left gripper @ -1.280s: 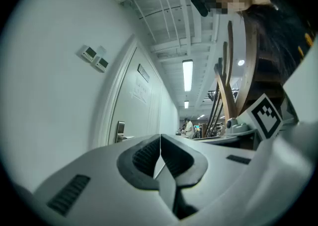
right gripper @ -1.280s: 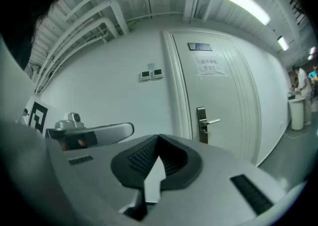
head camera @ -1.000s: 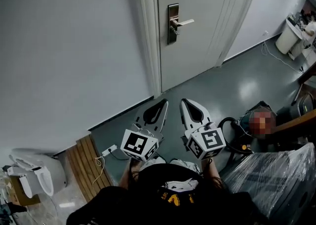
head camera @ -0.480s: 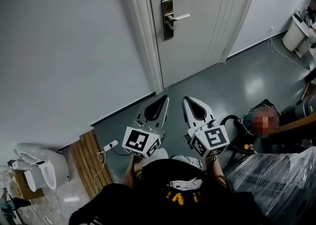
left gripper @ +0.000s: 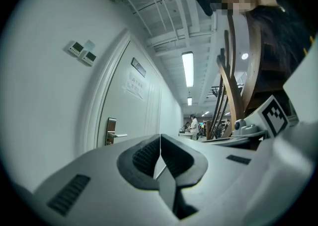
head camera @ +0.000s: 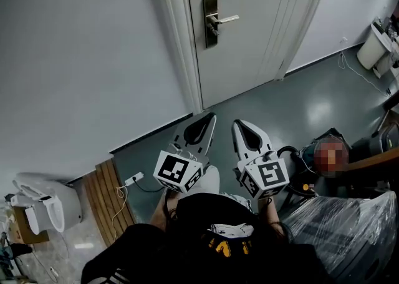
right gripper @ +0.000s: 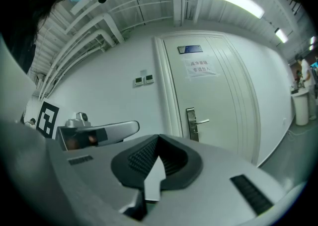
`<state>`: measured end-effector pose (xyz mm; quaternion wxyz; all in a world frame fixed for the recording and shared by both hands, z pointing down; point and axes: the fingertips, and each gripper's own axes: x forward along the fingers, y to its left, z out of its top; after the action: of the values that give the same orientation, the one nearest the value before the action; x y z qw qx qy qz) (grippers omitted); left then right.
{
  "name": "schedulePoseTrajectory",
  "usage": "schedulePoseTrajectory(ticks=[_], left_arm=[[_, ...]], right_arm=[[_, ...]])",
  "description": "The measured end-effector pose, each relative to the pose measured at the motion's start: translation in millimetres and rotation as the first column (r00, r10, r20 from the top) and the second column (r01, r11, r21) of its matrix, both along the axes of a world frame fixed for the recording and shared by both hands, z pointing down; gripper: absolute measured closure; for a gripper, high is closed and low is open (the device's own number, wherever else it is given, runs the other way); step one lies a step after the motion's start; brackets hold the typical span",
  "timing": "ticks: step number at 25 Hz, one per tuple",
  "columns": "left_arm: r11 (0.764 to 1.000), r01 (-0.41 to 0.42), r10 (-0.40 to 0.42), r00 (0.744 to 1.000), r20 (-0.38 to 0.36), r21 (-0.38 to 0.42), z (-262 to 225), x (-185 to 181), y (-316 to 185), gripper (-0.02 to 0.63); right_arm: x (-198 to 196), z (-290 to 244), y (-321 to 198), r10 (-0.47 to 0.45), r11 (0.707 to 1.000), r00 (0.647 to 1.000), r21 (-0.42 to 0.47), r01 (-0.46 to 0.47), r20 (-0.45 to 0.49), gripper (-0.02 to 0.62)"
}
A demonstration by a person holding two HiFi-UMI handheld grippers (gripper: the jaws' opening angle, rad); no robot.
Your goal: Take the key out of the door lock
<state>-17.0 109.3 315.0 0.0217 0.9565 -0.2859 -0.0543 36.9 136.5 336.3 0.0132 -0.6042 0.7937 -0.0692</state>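
The pale door (head camera: 249,39) is closed, with a metal lock plate (head camera: 211,20) and a lever handle (head camera: 225,19) on its left side. The key is too small to make out; only a dark spot shows under the lever. My left gripper (head camera: 210,117) and right gripper (head camera: 237,124) are held side by side over the grey floor, pointing at the door and well short of it. Both are shut with nothing between them. The left gripper (left gripper: 160,136) sees the lock plate (left gripper: 111,131) far off. The right gripper (right gripper: 158,136) sees the lock plate (right gripper: 191,123) too.
A white door frame (head camera: 181,52) and grey wall stand left of the door. On the floor lie a wooden board (head camera: 109,205) and a power strip (head camera: 134,180) at left. A plastic-wrapped bundle (head camera: 349,226) is at right, with a white bin (head camera: 373,44) farther off.
Both grippers and the person have moved a little closer to the door. The lock plate has shifted up and left in the head view. The jaws stayed shut.
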Motion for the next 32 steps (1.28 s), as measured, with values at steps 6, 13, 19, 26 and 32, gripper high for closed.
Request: schedulePoseTrajectory(ticks=[6,13,19,26,32], left_arm=[[0.999,0.017,-0.02,0.997,0.079,0.031,8,0,-19,0.597],[0.999,0.019,-0.023,0.997,0.08,0.05,20,4,-95,0.597],[0.999,-0.014,0.012,0.998,0.069,0.032,24,23,-174,0.597],[0.999,-0.043,0.044,0.998,0.05,-0.008,34,38,-258,0.597],[0.998,-0.06,0.061,0.997,0.05,-0.011,38,40,-301,0.597]], right_arm=[[8,7,-30,0.005,1.0,1.0,-0.009,-0.004,0.029,0.592],[16,27,-95,0.019,0.999,1.0,-0.043,-0.019,0.006,0.592],[28,32,-176,0.034,0.997,0.999,-0.071,-0.034,-0.002,0.592],[35,44,-259,0.041,0.993,0.999,-0.107,-0.043,-0.021,0.592],[39,51,-306,0.059,0.991,0.998,-0.121,-0.062,-0.023,0.592]])
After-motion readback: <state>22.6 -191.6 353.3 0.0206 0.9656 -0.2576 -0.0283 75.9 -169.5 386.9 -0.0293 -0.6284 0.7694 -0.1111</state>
